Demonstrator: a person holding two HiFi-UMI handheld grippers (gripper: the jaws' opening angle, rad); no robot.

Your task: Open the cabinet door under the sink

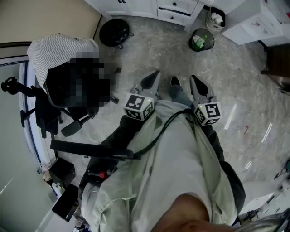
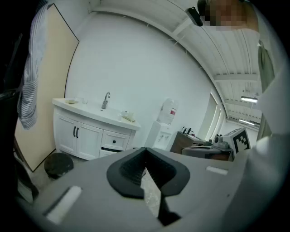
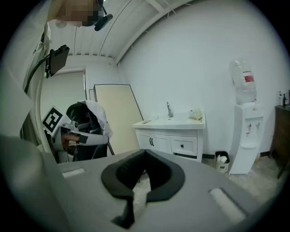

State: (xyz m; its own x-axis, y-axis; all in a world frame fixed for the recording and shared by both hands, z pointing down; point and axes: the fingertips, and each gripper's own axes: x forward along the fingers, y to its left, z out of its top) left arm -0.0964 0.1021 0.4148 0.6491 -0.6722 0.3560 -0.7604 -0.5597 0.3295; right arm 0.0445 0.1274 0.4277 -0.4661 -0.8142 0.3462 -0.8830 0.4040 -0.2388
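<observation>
The white sink cabinet (image 2: 86, 136) stands across the room against the wall, its two doors (image 2: 72, 133) shut, with black handles at their meeting edges. A faucet (image 2: 105, 99) rises above it. In the right gripper view the same cabinet (image 3: 172, 140) shows its door handles (image 3: 151, 142) and a drawer. In the head view its base (image 1: 149, 7) lies at the top edge. My left gripper (image 1: 153, 78) (image 2: 145, 149) and right gripper (image 1: 196, 83) (image 3: 145, 152) are held side by side in front of my body, far from the cabinet. Both are shut with nothing between the jaws.
A black round stool (image 1: 114, 31) sits on the marble floor left of the cabinet. A small trash bin (image 1: 201, 40) and a water dispenser (image 3: 247, 136) stand to the cabinet's right. An office chair draped with striped cloth (image 1: 63, 54) is at my left.
</observation>
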